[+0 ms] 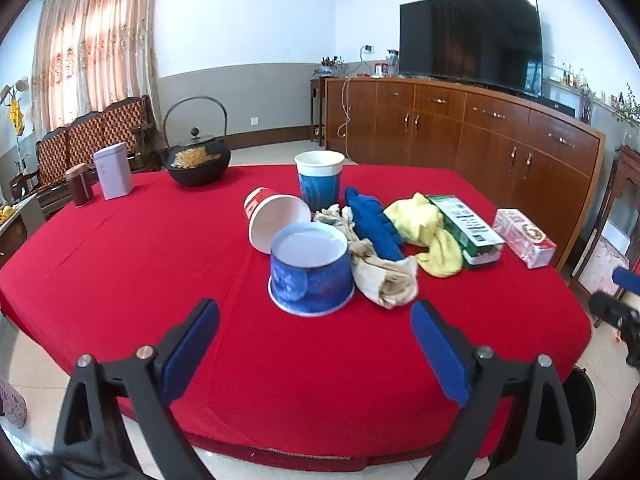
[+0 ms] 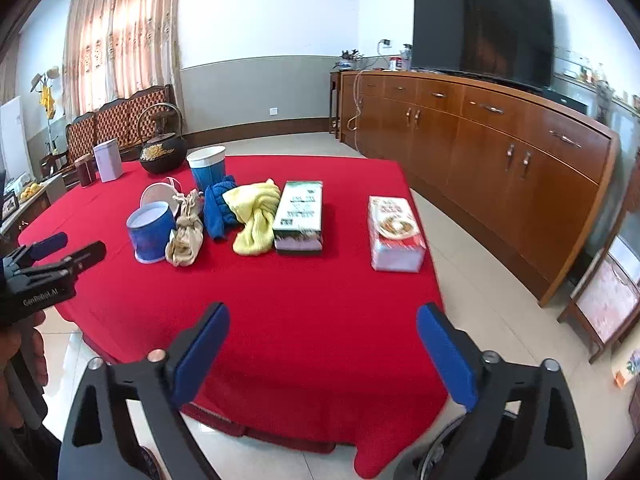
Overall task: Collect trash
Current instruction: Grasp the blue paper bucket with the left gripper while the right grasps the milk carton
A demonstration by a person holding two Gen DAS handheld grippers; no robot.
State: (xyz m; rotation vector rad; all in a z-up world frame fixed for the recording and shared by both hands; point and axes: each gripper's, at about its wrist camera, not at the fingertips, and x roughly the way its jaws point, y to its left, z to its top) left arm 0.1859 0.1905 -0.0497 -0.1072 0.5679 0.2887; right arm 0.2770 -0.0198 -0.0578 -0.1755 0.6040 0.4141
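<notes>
On a red-clothed counter (image 1: 120, 264) in a living room, seen from the left wrist, the left tool (image 1: 316, 344) hovers with its blue pads spread wide and nothing between them. Straight ahead of it stands an upturned blue paper cup (image 1: 310, 276), with a red-and-white paper cup (image 1: 272, 216) tipped on its side just behind and a taller blue cup (image 1: 320, 180) upright beyond. Beside them lie a beige cloth bundle (image 1: 384, 276), a blue cloth (image 1: 374, 224), a yellow cloth (image 1: 428, 232), a green carton (image 1: 468, 228) and a red-and-white box (image 1: 524, 238). At the far left of the counter sit a black iron kettle (image 1: 198, 160), a pale tin (image 1: 113, 176) and a small dark jar (image 1: 80, 186). Judging by the pose, collection has yet to start; the next move calls for easing forward until the upturned cup sits between the pads, then closing gently so the thin wall does not crush.

From the right wrist, the right tool (image 2: 322, 352) is likewise spread and empty, held over the near edge of the counter (image 2: 280, 320). The box (image 2: 394, 234) lies nearest it, well apart from the carton (image 2: 300, 216) and the cloths. The left tool (image 2: 68, 248) enters at the left edge, a person's hand (image 2: 38, 356) below it. A long wooden sideboard (image 2: 500, 152) carries a dark television (image 2: 484, 28); pink curtains (image 2: 120, 40), a patterned bench (image 2: 120, 120) and a pale tiled floor (image 2: 480, 280) complete the room. No bin is clearly in view.
</notes>
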